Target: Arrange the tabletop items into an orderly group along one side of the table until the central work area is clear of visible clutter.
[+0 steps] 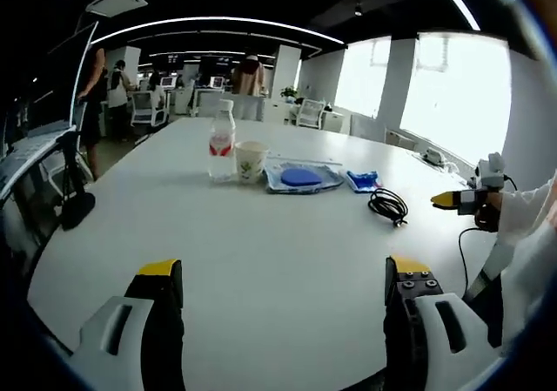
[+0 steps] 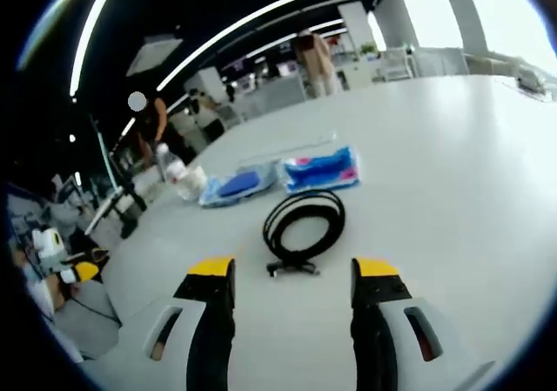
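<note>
On the white table (image 1: pixel 261 252) stand a water bottle (image 1: pixel 222 143) with a red label and a paper cup (image 1: pixel 250 160) beside it. To their right lie a clear pouch with a blue piece inside (image 1: pixel 301 178), a small blue packet (image 1: pixel 363 180) and a coiled black cable (image 1: pixel 388 205). My left gripper (image 1: pixel 283 278) is open over the near table edge, far from them. My right gripper (image 2: pixel 293 278) is open just short of the black cable (image 2: pixel 305 227). Beyond it lie the blue packet (image 2: pixel 320 169), the pouch (image 2: pixel 237 186), the cup (image 2: pixel 191 182) and the bottle (image 2: pixel 170 165). The right gripper (image 1: pixel 457 199) also enters the left gripper view from the right.
People stand among desks and chairs at the back of the office (image 1: pixel 248 76). A black chair (image 1: pixel 74 195) sits at the table's left edge. A small white device (image 1: pixel 432 157) lies at the far right rim. A person's sleeve (image 1: pixel 531 225) is at the right.
</note>
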A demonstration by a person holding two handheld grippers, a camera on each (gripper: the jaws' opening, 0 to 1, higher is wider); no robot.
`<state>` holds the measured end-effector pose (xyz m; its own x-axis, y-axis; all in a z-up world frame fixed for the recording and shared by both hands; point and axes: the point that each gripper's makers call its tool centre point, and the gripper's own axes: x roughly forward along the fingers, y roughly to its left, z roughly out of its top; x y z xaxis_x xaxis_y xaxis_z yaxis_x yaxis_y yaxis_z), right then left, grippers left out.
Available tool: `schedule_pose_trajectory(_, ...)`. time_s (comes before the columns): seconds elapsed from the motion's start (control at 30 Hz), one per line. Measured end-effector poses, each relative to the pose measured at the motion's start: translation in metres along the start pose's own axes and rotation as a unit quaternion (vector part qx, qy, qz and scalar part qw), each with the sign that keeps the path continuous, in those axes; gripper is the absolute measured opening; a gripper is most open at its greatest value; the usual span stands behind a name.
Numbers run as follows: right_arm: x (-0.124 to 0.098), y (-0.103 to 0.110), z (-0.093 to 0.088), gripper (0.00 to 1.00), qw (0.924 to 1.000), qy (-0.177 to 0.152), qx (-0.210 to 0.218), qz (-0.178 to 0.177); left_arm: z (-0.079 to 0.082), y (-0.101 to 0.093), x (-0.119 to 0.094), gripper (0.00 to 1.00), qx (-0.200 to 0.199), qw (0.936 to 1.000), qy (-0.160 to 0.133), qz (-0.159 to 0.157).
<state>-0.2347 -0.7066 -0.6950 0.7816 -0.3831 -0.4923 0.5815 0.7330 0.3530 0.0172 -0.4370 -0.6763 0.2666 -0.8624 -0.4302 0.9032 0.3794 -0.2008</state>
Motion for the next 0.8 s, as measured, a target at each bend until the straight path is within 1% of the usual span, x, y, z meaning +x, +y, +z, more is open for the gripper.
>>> schedule_pose_trajectory(0.1, -0.008, 0.000, -0.004, 0.52, 0.9999, -0.005, 0.003, -0.009, 0.001, -0.004, 0.001, 0.99, 0.002, 1.0000, -0.003, -0.005)
schedule_pose_trajectory(0.2, -0.018, 0.001, -0.007, 0.52, 0.9998, -0.012, -0.001, -0.018, -0.001, -0.008, 0.003, 0.98, 0.016, 0.9998, 0.004, -0.013)
schedule_pose_trajectory(0.3, -0.027, 0.003, -0.010, 0.52, 0.9995, -0.019, -0.003, -0.025, -0.003, -0.012, 0.005, 0.98, 0.017, 0.9995, 0.007, -0.024)
schedule_pose_trajectory(0.4, -0.035, 0.005, -0.015, 0.52, 0.9991, -0.025, -0.002, -0.033, -0.005, -0.013, 0.007, 0.97, 0.028, 0.9992, 0.011, -0.028)
schedule_pose_trajectory(0.57, -0.044, 0.014, -0.022, 0.53, 0.9986, -0.031, -0.009, -0.041, -0.005, -0.010, 0.009, 0.96, 0.038, 0.9987, 0.013, -0.030)
schedule_pose_trajectory(0.8, -0.055, 0.030, -0.029, 0.53, 0.9981, -0.036, -0.029, -0.041, -0.005, 0.000, 0.011, 0.98, 0.072, 0.9971, 0.012, -0.021)
